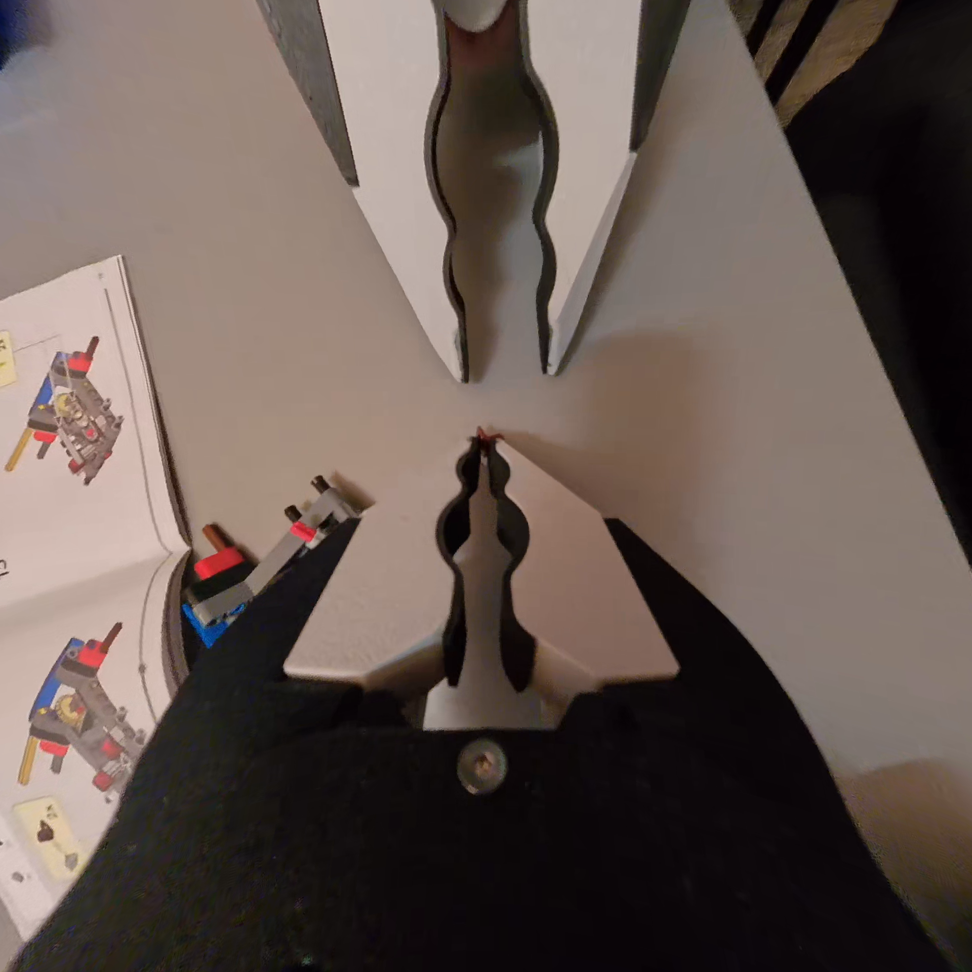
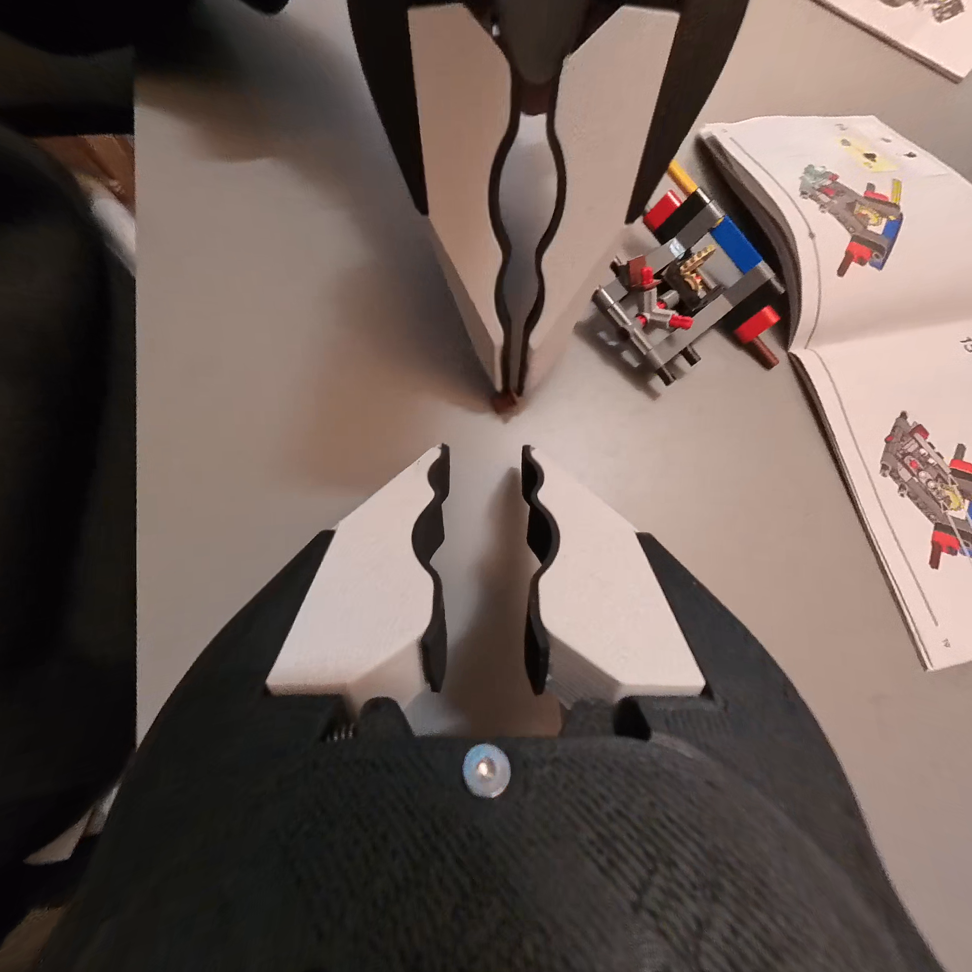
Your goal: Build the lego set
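Note:
My left gripper (image 1: 484, 447) is shut on a tiny red lego piece (image 1: 486, 435) at its tips, just above the grey table. The same gripper shows in the right wrist view (image 2: 507, 392), pinching the small red piece (image 2: 505, 404). My right gripper (image 2: 485, 451) is open and empty, its tips facing the left gripper's tips a short gap away; it also shows in the left wrist view (image 1: 506, 372). The partly built lego model (image 2: 699, 284), grey with red, blue, black and yellow parts, lies on the table beside the left gripper, half hidden in the left wrist view (image 1: 252, 573).
An open instruction booklet (image 2: 868, 315) lies beside the model, also in the left wrist view (image 1: 79, 473). A second booklet corner (image 2: 904, 31) lies at the far right. The table edge (image 2: 135, 368) runs along the left, with dark floor beyond. Both grippers' tips are close together, under 4 cm apart.

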`<state>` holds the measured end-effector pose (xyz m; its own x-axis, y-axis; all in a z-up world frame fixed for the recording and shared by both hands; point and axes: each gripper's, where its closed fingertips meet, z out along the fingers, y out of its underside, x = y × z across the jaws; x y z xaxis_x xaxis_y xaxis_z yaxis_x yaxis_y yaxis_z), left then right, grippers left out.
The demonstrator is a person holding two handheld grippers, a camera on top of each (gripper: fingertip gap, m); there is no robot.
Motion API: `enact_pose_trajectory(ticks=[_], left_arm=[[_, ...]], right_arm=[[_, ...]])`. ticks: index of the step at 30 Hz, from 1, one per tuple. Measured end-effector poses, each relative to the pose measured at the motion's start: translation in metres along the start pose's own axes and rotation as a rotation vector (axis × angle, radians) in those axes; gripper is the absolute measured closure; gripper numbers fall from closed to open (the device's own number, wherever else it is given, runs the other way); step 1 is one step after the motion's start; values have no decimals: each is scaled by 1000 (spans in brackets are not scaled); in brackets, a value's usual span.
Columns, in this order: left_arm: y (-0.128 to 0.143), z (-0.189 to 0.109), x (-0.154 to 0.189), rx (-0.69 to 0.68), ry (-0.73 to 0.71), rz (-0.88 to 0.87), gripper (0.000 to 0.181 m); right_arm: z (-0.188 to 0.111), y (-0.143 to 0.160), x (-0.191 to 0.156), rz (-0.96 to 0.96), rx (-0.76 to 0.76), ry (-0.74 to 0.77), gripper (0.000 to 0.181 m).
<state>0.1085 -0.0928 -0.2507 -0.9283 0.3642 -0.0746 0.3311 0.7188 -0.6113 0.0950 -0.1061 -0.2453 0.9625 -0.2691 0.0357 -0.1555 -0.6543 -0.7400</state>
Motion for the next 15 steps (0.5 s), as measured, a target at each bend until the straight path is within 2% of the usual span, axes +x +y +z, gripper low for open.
enact_pose_trajectory(ticks=[5, 8, 12, 15], left_arm=[[-8, -7, -7, 104, -72, -92, 181], [-16, -17, -21, 216, -188, -248, 181], [-30, -48, -45, 477, -366, -561, 181], [-41, -71, -53, 684, -401, -726, 181]], right_arm=[[6, -7, 13, -18, 33, 78, 156], [3, -21, 26, 39, 123, 130, 156], [-10, -49, 46, 104, 307, 268, 150], [-20, -63, 60, 54, 377, 438, 152]])
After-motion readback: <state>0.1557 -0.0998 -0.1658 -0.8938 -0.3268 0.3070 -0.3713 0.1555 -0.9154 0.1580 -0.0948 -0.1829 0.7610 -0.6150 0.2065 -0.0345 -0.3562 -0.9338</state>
